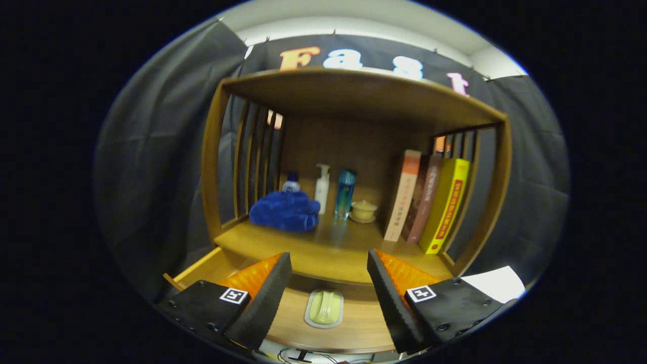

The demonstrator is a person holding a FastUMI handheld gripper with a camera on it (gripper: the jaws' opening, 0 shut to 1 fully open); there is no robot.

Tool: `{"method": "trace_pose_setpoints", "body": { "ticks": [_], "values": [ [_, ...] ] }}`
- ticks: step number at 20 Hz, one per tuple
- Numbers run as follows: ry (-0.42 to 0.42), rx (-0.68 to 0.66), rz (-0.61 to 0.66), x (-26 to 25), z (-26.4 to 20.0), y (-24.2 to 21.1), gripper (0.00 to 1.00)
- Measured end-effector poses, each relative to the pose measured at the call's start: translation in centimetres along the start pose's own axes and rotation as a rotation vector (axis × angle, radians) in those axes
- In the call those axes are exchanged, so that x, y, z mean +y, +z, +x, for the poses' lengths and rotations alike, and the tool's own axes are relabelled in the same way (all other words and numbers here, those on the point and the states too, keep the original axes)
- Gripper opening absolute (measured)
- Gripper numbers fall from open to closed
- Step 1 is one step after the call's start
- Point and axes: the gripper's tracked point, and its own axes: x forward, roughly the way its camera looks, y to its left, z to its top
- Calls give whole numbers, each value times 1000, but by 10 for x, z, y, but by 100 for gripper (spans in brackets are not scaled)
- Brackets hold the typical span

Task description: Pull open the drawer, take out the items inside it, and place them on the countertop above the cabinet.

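Observation:
The wooden drawer (212,268) stands pulled out below the countertop (323,247). Inside it lies a pale green bar in a clear wrapper (324,307), down between my two fingers. My gripper (328,283) is open above the drawer, its black and orange fingers (263,293) spread wide on either side of the bar and touching nothing. A folded blue towel (285,211) rests on the countertop at the left, beyond the fingers.
On the countertop stand a small blue-capped bottle (291,182), a white pump bottle (322,188), a teal bottle (345,193), a small lidded cup (363,211) and three books (429,202) leaning at the right. Slatted side walls (252,156) and a top shelf (364,96) enclose it.

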Motion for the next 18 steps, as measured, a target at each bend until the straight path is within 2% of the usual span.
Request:
{"method": "trace_pose_setpoints", "body": {
  "ticks": [4,7,11,14,17,18],
  "values": [
    [53,267,2,19,46,-88,99],
    [14,401,-3,8,69,-143,98],
    [10,528,102,10,75,-186,97],
    [-10,567,151,3,79,-204,85],
    [-16,597,130,0,79,-218,74],
    [-16,611,146,1,77,-224,65]
  ]
}}
